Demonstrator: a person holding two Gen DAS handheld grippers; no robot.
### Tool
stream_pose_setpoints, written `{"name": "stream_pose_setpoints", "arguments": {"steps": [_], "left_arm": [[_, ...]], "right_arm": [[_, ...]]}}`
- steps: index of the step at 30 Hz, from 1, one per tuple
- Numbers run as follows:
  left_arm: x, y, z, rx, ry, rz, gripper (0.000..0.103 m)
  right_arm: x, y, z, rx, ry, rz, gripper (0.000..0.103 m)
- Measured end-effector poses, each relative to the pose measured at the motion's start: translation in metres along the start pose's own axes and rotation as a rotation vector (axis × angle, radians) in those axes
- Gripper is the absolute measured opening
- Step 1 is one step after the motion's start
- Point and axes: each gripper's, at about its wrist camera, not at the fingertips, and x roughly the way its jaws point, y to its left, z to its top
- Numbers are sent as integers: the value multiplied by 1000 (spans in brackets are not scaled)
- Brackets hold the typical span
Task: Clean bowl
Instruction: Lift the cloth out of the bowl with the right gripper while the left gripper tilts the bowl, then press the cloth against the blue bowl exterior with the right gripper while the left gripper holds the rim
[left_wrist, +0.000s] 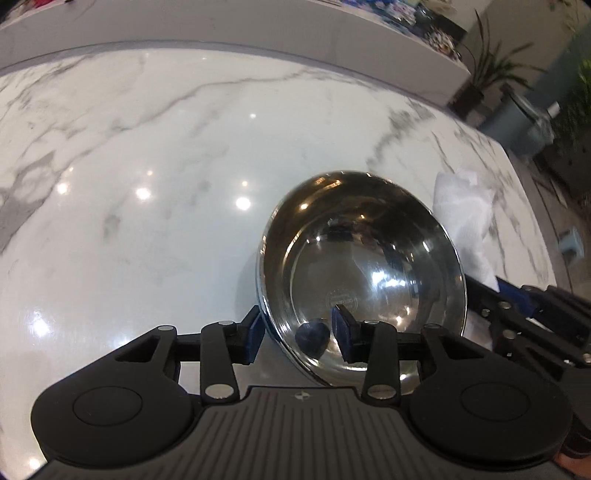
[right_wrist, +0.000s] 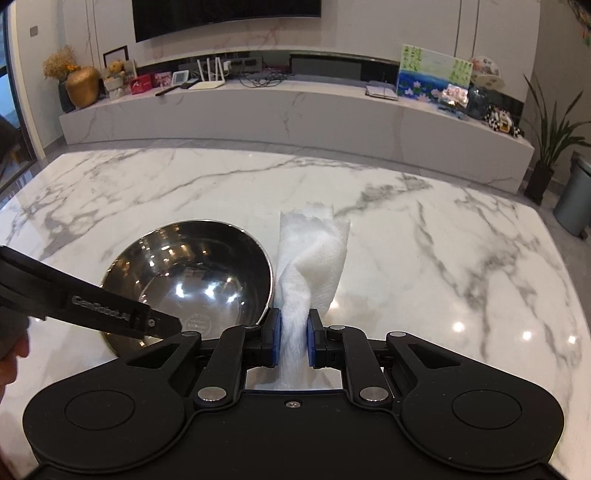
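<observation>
Centrally, steel bowl (left_wrist: 364, 273) tilted on marble table (right_wrist: 406, 229); left gripper (left_wrist: 297, 332) straddles near rim, jaws wide; right gripper (right_wrist: 294, 341) clamps paper towel (right_wrist: 314, 251) beside bowl; wiping interior likely next

A marble table (right_wrist: 406, 229) fronts a long marble console (right_wrist: 295, 110) under a dark screen (right_wrist: 225, 14).

Silver bowl (right_wrist: 192, 273), white grey-veined table (right_wrist: 424, 258)
</observation>
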Motion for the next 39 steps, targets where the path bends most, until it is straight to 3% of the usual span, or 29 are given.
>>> {"name": "stream_pose_setpoints", "arguments": {"steps": [5,14,23,29,34,39], "left_arm": [[-7,-4,-1,55,-58,79,37],[-7,-21,-11,149,-56,106,37],[-7,-24,-20,192,-84,147,37],[-8,-27,-28,244,-153,188,37],[-8,-31,-32,263,-189,207,37],[-12,-32,-35,258,-201,220,37]], "right_arm": [[7,-4,-7,48,18,-1,12],[11,-5,-32,59,51,-28,12],[12,2,-45,29,20,-65,14],[11,3,-53,3,-8,-63,23],[13,0,-52,33,14,-45,23],[10,-1,-51,41,16,-33,14]]}}
